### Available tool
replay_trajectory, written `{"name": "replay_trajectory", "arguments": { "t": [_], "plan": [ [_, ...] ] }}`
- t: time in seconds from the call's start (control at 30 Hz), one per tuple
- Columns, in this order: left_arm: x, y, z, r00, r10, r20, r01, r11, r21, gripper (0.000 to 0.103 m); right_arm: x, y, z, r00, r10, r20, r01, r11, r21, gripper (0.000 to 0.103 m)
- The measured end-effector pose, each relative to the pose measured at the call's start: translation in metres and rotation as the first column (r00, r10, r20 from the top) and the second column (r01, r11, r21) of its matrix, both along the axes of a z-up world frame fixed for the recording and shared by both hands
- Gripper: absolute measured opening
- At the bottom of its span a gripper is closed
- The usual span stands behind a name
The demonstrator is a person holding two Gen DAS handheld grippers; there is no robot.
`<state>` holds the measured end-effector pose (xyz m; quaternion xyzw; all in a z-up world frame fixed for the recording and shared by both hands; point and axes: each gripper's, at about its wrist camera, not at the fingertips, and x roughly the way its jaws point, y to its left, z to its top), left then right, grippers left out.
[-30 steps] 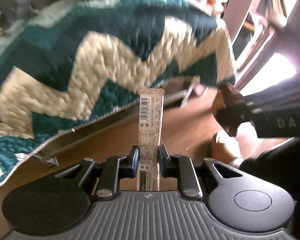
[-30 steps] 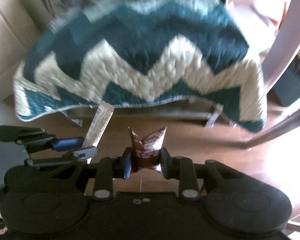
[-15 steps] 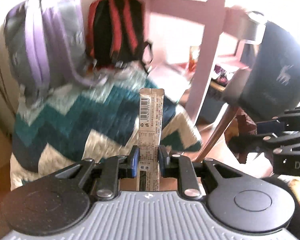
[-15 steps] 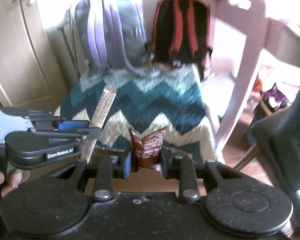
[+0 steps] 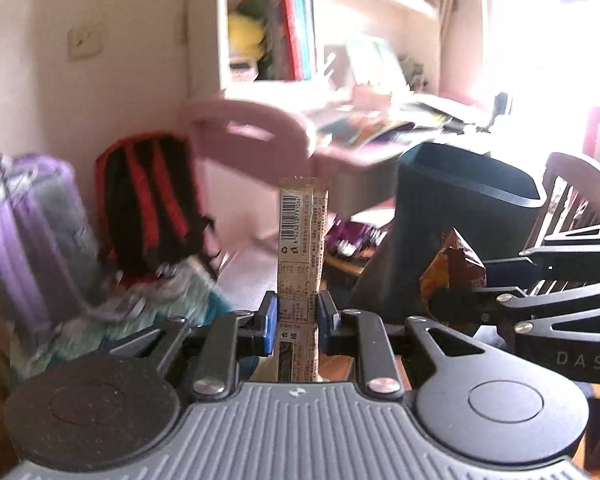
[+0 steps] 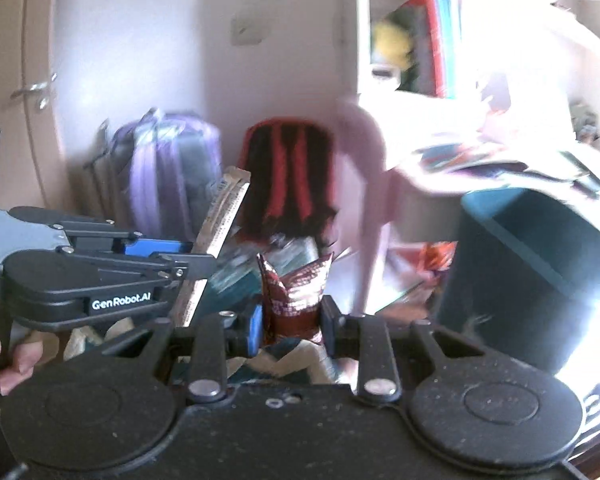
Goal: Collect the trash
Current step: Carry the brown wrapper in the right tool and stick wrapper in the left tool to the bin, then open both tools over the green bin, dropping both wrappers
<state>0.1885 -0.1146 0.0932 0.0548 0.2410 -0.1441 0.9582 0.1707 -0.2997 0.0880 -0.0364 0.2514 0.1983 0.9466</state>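
Cluttered bedroom; left hand-held gripper (image 5: 297,322) clamping stick wrapper (image 5: 302,240), right (image 6: 292,322) clamping brown wrapper (image 6: 294,296).

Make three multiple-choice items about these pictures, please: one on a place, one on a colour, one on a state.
1. Place: in the left wrist view, where is the dark bin from the long wrapper?
A. to the right
B. to the left
C. below it

2. Colour: the crumpled wrapper is
A. green
B. dark red
C. white

3. State: the left gripper is
A. open and empty
B. shut on the long wrapper
C. out of view

Key: 1 A, the bin stands right of the upright wrapper. 2 B, its foil is dark red between the right gripper jaws. 3 B, both jaws press the wrapper.
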Motion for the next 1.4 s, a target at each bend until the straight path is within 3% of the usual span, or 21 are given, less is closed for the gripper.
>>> {"name": "replay_trajectory", "arguments": {
  "t": [0.37,0.57,0.73,1.07,1.4],
  "plan": [
    [0.041,-0.09,0.062,0.992,-0.114,0.062,0.116,0.993,-0.029,0.02,0.021,-0.093,0.051,0.971,-0.201,0.128,0.201,0.98,0.014,0.028],
    [0.074,-0.141,0.089,0.984,-0.164,0.077,0.168,0.985,-0.047,0.02,0.043,-0.141,0.057,0.944,-0.302,0.131,0.304,0.953,0.007,0.028],
    [0.102,-0.187,0.102,0.975,-0.209,0.075,0.213,0.976,-0.039,0.02,0.066,-0.167,0.046,0.938,-0.334,0.093,0.337,0.941,-0.029,0.028],
    [0.166,-0.258,0.066,0.972,-0.233,-0.033,0.234,0.972,0.018,0.02,0.104,-0.186,0.012,0.94,-0.34,-0.023,0.337,0.937,-0.088,0.028],
    [0.204,-0.278,0.02,0.964,-0.216,-0.157,0.229,0.971,0.073,0.02,0.132,-0.186,-0.011,0.942,-0.32,-0.098,0.309,0.944,-0.112,0.029]
  ]
}}
